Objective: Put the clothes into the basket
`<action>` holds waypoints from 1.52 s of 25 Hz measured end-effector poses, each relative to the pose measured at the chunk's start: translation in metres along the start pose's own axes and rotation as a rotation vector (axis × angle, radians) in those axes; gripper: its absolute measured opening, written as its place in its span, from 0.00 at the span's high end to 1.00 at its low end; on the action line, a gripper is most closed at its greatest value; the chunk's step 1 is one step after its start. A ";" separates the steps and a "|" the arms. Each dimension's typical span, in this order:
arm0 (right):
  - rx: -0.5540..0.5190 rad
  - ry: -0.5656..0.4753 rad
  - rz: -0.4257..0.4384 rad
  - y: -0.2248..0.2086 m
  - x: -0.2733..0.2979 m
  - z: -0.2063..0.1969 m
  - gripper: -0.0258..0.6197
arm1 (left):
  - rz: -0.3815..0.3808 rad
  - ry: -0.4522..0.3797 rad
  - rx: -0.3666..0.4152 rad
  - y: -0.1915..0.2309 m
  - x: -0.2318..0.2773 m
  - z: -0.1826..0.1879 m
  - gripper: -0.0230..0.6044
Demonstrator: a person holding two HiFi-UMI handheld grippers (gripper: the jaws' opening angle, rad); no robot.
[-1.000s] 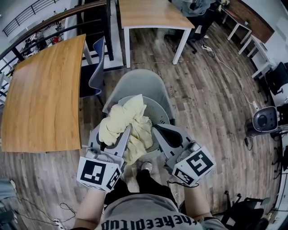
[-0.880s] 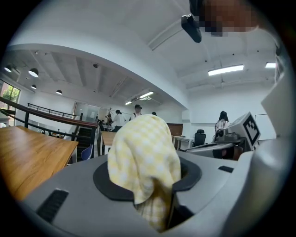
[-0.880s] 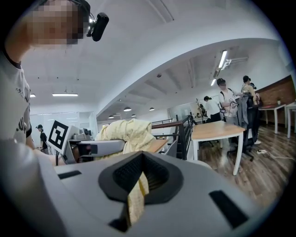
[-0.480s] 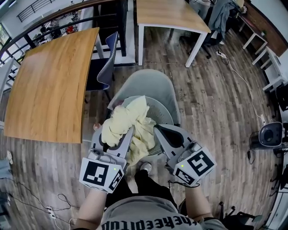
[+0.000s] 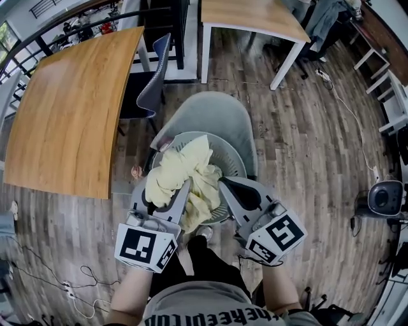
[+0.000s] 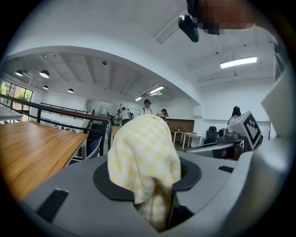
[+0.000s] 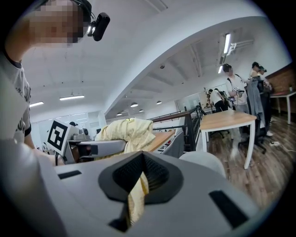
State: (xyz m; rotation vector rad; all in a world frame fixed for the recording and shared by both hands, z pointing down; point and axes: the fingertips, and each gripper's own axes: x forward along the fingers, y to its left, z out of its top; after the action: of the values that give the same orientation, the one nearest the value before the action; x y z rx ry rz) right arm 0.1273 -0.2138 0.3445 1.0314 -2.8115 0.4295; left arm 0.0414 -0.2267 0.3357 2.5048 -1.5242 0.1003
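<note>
- left gripper (image 5: 167, 194) is closed on the yellow checked cloth (image 5: 182, 172); in the left gripper view a thick fold bulges up between the dark pads (image 6: 108, 183), which press on it from both sides, so the jaws stand part-way apart
- right gripper (image 5: 228, 189) is pinched nearly together on a thin strip of the same cloth; in the right gripper view the strip hangs down through the narrow slot between its ribbed pads (image 7: 155, 173)
- cloth is bunched in a heap over the near-left rim of the grey basket (image 5: 234, 156); part of it lies inside and part drapes down toward the person between the two grippers; it is held at both ends
- the two grippers are side by side at the near edge of the basket, tips pointing away from the person and roughly level; marker cubes face the head camera
- basket is round with a slatted wall; it sits against the grey chair (image 5: 210, 114), apparently on the seat, with the chair back beyond it
- long wooden table (image 5: 70, 108) is to the left, well apart from the basket; blue chair (image 5: 156, 89) is tucked at its far corner
- second wooden table (image 5: 252, 16) with white legs stands further back; wood-plank floor (image 5: 306, 165) all round
- people stand far off in both gripper views, too small to detail
</note>
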 end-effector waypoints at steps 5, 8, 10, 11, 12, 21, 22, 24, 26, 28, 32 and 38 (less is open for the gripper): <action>0.018 0.026 -0.001 -0.012 0.000 -0.013 0.95 | 0.007 0.015 0.000 -0.002 0.015 -0.013 0.67; 0.035 0.040 -0.004 -0.020 0.000 -0.022 0.95 | 0.010 0.027 -0.002 -0.003 0.026 -0.023 0.67; 0.050 0.049 -0.005 -0.025 0.000 -0.028 0.95 | 0.012 0.041 -0.006 -0.002 0.032 -0.031 0.67; 0.057 0.054 -0.006 -0.027 0.000 -0.031 0.95 | 0.013 0.049 -0.008 -0.002 0.035 -0.036 0.67; 0.062 0.059 -0.008 -0.029 0.000 -0.034 0.95 | 0.014 0.059 -0.009 -0.001 0.038 -0.040 0.67; 0.097 0.100 -0.020 -0.042 -0.002 -0.054 0.95 | 0.032 0.117 -0.022 0.002 0.056 -0.074 0.67; 0.099 0.102 -0.021 -0.043 -0.002 -0.055 0.95 | 0.034 0.122 -0.024 0.002 0.058 -0.076 0.67; 0.103 0.106 -0.024 -0.046 0.000 -0.057 0.95 | 0.036 0.131 -0.025 0.004 0.061 -0.082 0.67; 0.108 0.110 -0.024 -0.048 0.001 -0.059 0.95 | 0.038 0.141 -0.022 0.006 0.064 -0.087 0.67; 0.112 0.114 -0.023 -0.050 0.003 -0.061 0.95 | 0.037 0.154 -0.018 0.007 0.067 -0.093 0.67; 0.117 0.122 -0.018 -0.051 0.006 -0.065 0.95 | 0.032 0.196 -0.019 0.009 0.072 -0.112 0.67; 0.135 0.134 -0.021 -0.052 0.007 -0.073 0.95 | 0.042 0.256 -0.028 0.013 0.076 -0.137 0.66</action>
State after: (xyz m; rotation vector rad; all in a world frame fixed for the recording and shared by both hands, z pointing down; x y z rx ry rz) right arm 0.1567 -0.2342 0.4276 1.0142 -2.6820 0.6677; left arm 0.0715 -0.2697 0.4834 2.3319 -1.4624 0.3871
